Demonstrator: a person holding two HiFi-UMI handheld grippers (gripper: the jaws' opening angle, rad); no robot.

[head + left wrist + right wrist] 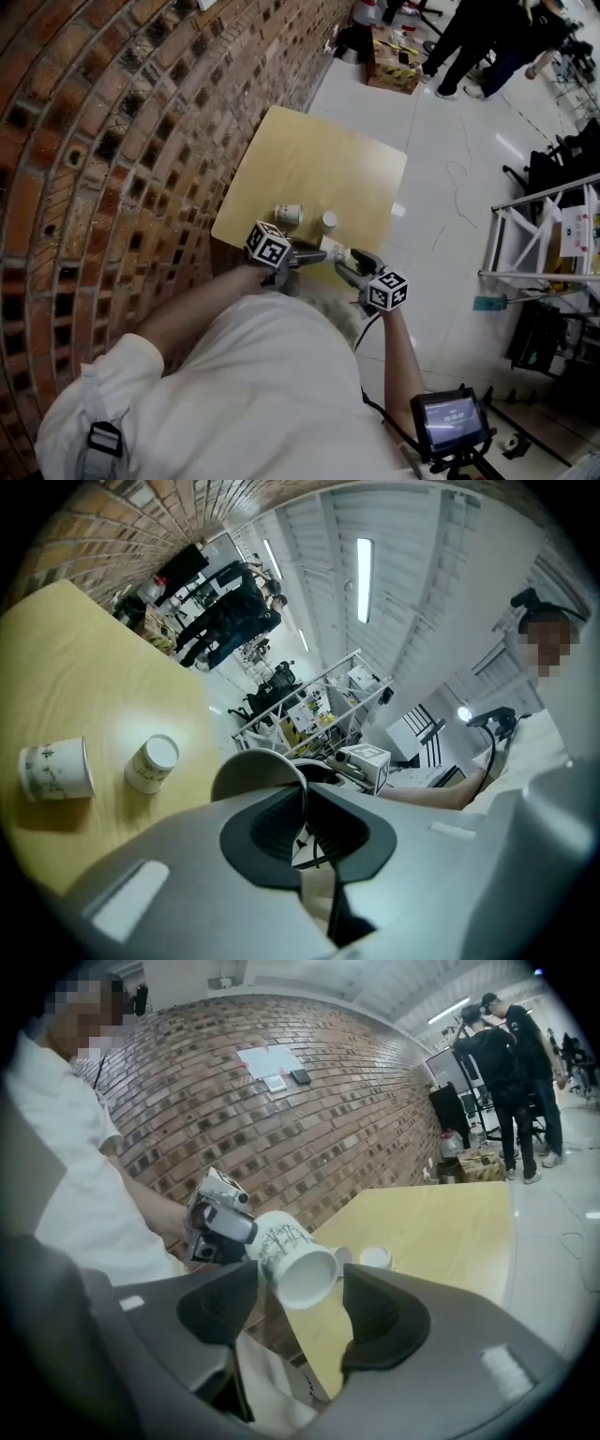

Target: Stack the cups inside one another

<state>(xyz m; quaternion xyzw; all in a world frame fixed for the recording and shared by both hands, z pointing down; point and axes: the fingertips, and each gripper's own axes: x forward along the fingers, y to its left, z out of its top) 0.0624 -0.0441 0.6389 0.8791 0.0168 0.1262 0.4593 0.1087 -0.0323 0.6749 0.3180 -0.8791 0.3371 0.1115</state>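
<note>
One cup point(298, 1265) is clamped by its wall in the left gripper point(302, 803) jaws and is held in the air by the near edge of the table point(309, 159). Its closed end appears to be turned toward the right gripper point(300, 1283). The right jaws are spread, and the cup is seen in front of the gap, not pressed. Two more cups are on the table: one on its side point(289, 215), one upside down point(328, 221) just beside it. Step judged: first cup picked, nothing nested yet. Next, a second cup needs to be gripped by the right jaws and lined up mouth to base so one can be slid into the other.
</note>
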